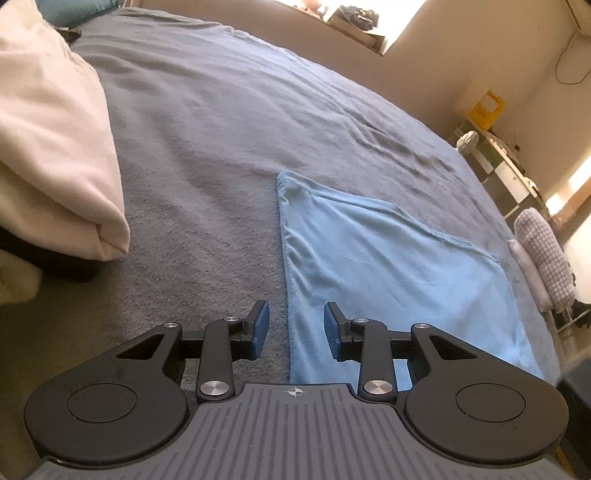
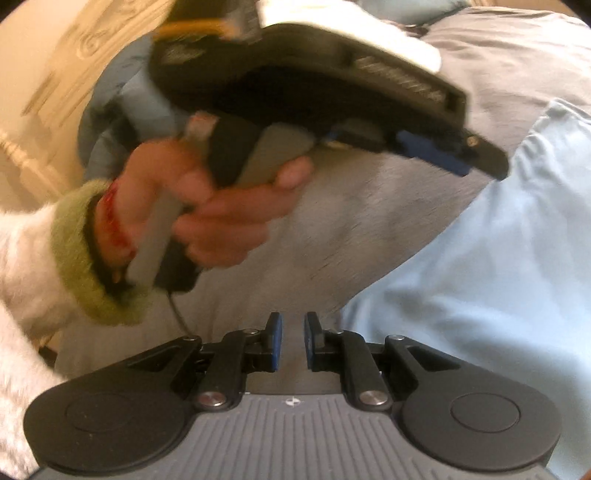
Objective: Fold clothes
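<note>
The left hand-held gripper [image 1: 295,328] has its blue-padded fingers spread with nothing between them, poised above the near left edge of a light blue fleece cloth [image 1: 388,273] folded flat into a rough rectangle. The right hand-held gripper [image 2: 293,339] shows a narrow gap between its pads, also holding nothing, over grey cover just left of the same cloth [image 2: 480,258]. In the right wrist view a person's hand [image 2: 207,206] in a white fuzzy sleeve with a green cuff [image 2: 77,251] grips the handle of the other gripper, blurred.

The cloth lies on a bed with a grey plush blanket [image 1: 221,129], toward its near right side. A cream folded duvet [image 1: 51,147] sits at the bed's left. Beyond the bed stand beige walls, a sunlit window ledge [image 1: 354,22], and a white shelf unit [image 1: 506,166] by the right wall.
</note>
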Demonstrator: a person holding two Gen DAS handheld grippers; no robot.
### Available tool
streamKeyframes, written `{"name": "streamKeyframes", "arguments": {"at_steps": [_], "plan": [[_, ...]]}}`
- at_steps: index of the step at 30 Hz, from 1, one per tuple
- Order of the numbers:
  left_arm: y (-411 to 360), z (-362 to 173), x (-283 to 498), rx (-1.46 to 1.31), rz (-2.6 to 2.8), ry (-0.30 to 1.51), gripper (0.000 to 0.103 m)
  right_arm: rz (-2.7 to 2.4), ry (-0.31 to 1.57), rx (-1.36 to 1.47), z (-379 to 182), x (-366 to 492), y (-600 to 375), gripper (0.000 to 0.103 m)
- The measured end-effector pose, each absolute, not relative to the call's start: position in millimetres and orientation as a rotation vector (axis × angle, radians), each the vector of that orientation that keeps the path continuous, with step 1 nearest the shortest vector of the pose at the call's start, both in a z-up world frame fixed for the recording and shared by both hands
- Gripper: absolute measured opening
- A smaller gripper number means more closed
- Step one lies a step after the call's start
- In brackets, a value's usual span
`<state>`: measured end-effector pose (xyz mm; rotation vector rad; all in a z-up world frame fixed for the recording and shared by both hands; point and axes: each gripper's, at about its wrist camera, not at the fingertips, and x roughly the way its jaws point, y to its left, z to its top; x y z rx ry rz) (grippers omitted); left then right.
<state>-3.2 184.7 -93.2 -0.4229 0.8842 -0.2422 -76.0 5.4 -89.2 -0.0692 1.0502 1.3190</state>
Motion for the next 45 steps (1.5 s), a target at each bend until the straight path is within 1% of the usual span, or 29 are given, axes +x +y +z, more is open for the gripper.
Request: {"name": "streamKeyframes", "arguments": {"at_steps": [4,8,11,16,22,23,26,27,32,35,38,40,43,45], "plan": [[185,-93,-4,-0.425,-0.247,0.883,0.032,1.284,0.976,-0.177,-81,-89,2,0.014],[185,-93,-5,-0.420,-0.254,0.884,0.032,1.231,0.743,-0.429,-70,-126,6,0.015],[185,-94,-6,-0.429,-0.254,0.886,0.032,1.215,0.647,-0.552,-70,-140,13,0.015],[186,-95,-7,-0.435,-0.257,0.888,0.032,1.207,0.598,-0.693,-79,-155,18,0.014],[187,-97,-8,-0.442,-0.259,0.890,0.032,1.195,0.598,-0.711,-81,-158,16,0.013],[188,-97,-8,-0.443,-0.259,0.891,0.032,1.193,0.600,-0.703,-80,-157,16,0.013],[188,-98,-8,-0.447,-0.259,0.892,0.032,1.198,0.612,-0.657,-76,-154,14,0.006],[189,-98,-8,-0.448,-0.260,0.892,0.032,1.201,0.617,-0.640,-75,-153,13,0.006],[189,-99,-9,-0.450,-0.260,0.895,0.032,1.198,0.594,-0.676,-79,-162,16,0.006],[187,-98,-8,-0.443,-0.263,0.895,0.032,1.232,0.517,-0.753,-79,-179,18,0.007],[185,-95,-8,-0.437,-0.268,0.889,0.032,1.312,0.470,-0.769,-70,-196,11,0.008],[182,-92,-7,-0.433,-0.279,0.886,0.032,1.335,0.524,-0.718,-63,-193,2,0.008],[177,-88,-6,-0.428,-0.296,0.882,0.033,1.351,0.721,-0.509,-49,-163,-21,0.009],[174,-85,-6,-0.424,-0.307,0.879,0.036,1.349,0.848,-0.330,-40,-139,-47,0.009]]}}
